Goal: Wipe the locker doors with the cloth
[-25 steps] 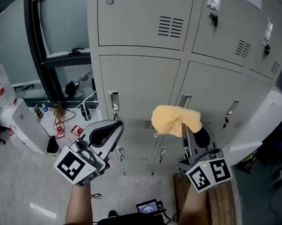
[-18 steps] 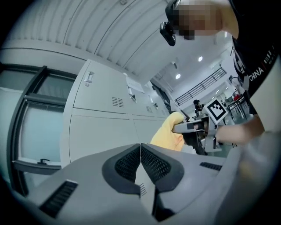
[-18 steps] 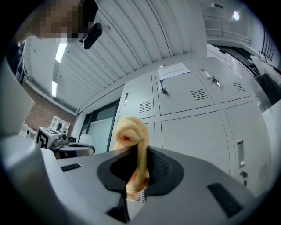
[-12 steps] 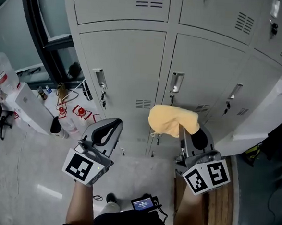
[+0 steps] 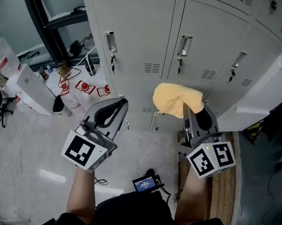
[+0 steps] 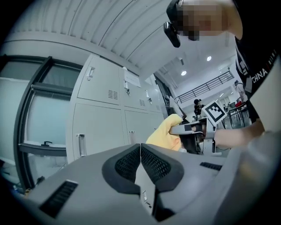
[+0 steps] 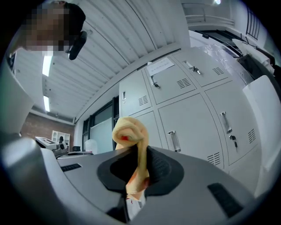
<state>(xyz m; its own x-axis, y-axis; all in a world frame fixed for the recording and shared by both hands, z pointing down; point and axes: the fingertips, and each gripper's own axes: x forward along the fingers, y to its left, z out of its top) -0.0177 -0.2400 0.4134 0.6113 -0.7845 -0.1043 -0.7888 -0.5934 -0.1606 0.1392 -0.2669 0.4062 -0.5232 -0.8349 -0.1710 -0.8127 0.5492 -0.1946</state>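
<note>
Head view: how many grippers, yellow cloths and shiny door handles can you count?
Grey two-jaw grippers: 2, the left gripper and the right gripper
Soft yellow cloth: 1
Upright silver metal handles on the grey locker doors: 3
Total: 6

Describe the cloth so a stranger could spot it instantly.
Find the wall of grey lockers. In front of its lower doors, the right tongs are shut on the cloth: a soft, crumpled yellow bundle, the only yellow thing against that grey metal.
</note>
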